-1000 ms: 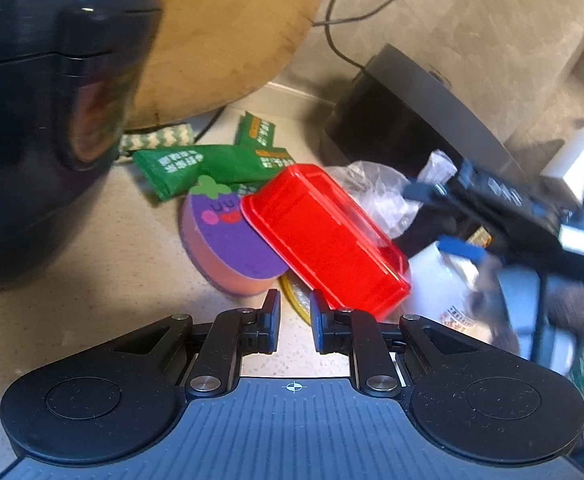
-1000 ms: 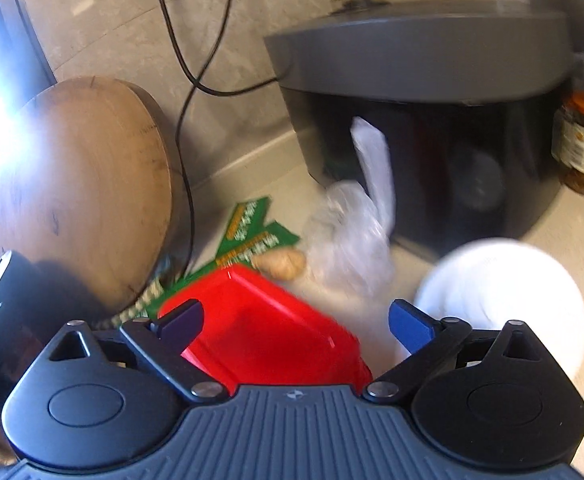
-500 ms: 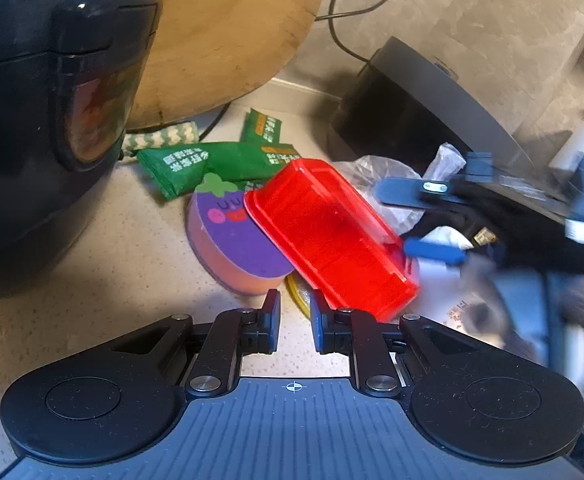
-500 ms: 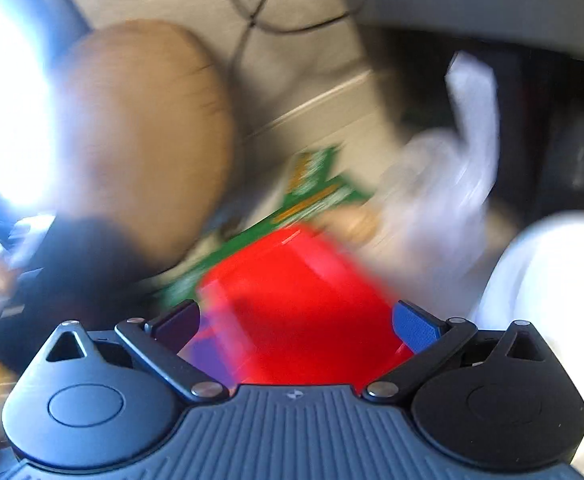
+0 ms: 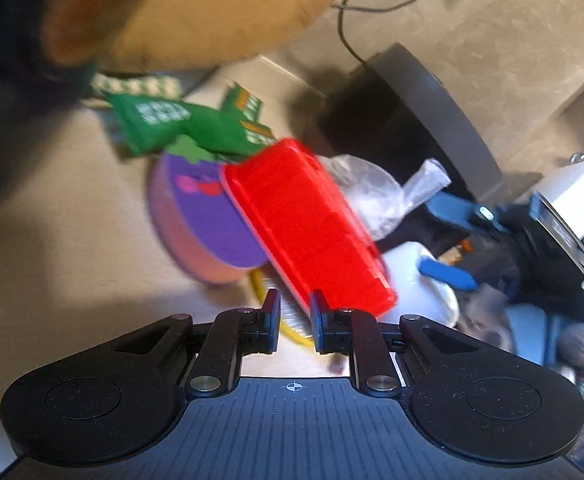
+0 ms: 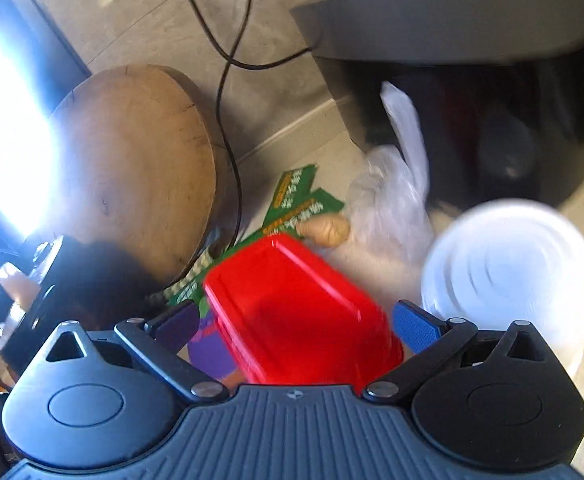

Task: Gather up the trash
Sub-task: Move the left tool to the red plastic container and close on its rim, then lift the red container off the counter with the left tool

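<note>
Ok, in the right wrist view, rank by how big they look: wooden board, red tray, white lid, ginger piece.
1. wooden board
2. red tray and white lid: look alike; both blurred and near the camera, so unranked
3. ginger piece

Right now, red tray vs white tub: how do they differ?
Colour: the red tray is bright red; the white tub is white.
Shape: the tray is rectangular; the tub is round, with ringed ridges on its top face.
Pose: the tray sits tilted, propped over a purple sponge; the tub looks level on the counter.
Place: the tray lies between the open right tongs; the tub is outside them, to their right.
Both look like plastic food containers.
</note>
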A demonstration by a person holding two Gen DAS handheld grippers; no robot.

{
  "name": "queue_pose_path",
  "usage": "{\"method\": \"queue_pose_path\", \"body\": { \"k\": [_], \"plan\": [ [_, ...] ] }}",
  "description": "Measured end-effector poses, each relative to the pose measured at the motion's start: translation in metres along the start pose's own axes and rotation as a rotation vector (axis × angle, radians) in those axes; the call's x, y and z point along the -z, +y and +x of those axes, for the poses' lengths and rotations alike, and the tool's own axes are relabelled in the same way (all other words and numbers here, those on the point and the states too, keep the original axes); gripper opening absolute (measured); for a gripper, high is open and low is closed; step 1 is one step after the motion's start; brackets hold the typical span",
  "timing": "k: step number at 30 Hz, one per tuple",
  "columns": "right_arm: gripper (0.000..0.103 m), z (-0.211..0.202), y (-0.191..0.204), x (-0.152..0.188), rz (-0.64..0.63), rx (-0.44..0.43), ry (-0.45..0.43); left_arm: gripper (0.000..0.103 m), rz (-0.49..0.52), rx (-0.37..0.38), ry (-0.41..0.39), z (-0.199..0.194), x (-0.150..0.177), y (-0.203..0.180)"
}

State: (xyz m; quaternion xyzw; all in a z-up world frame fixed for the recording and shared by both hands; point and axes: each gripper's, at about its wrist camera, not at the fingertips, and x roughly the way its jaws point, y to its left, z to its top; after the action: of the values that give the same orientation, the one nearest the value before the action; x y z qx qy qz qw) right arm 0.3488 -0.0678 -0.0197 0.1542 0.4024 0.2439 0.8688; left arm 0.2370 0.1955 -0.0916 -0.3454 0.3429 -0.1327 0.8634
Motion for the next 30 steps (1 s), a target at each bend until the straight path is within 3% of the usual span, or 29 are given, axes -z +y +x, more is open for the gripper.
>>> {"method": "queue_pose_path", "body": {
  "k": [8,11,16,21,25,28,30],
  "plan": [
    [0.103,0.043,-0.004,-0.019,-0.019,0.045,0.061,0.02,-0.197,0.006,0.016,0.03,-0.002,0.02],
    [0.103,0.048,-0.004,-0.016,-0.031,0.039,0.07,0.027,-0.261,0.047,0.024,0.038,0.001,0.03],
    [0.103,0.049,-0.005,-0.013,-0.031,0.038,0.061,0.027,-0.32,0.099,0.01,0.044,0.002,0.035],
    [0.103,0.058,-0.002,-0.024,-0.03,0.084,0.039,0.028,-0.303,0.128,0.02,0.048,0.004,0.027],
    [0.103,0.087,-0.005,-0.043,-0.041,0.052,0.18,0.028,-0.217,0.139,0.018,0.05,0.004,0.018],
    [0.103,0.097,-0.008,-0.048,-0.016,0.05,0.226,0.028,-0.171,0.169,0.017,0.054,-0.001,0.015],
    [0.103,0.093,-0.005,-0.046,-0.001,0.038,0.225,0.035,-0.163,0.179,0.003,0.049,-0.002,0.014]
  ]
}}
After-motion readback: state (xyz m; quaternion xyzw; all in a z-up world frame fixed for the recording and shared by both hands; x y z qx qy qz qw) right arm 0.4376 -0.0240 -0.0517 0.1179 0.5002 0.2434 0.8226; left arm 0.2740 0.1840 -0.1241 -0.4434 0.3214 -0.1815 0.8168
